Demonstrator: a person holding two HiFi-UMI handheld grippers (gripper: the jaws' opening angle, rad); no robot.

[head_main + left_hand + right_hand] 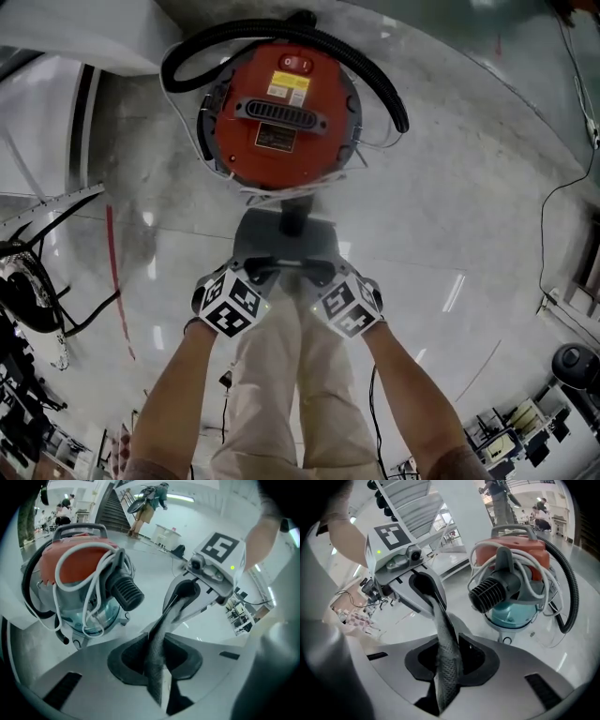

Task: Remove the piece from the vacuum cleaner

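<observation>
Both left tongs (258, 274) and right tongs (321, 272) clamp one grey piece (158, 660), seen edge-on, shape unclear.

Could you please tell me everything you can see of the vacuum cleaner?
The vacuum cleaner is a round canister standing upright on the glossy floor. Its lid is red-orange plastic with a yellow label and a dark vent grille; the lower bin looks clear bluish. A black hose curls round it, a white cord is looped over it, and a black ribbed port sticks out in front.
</observation>
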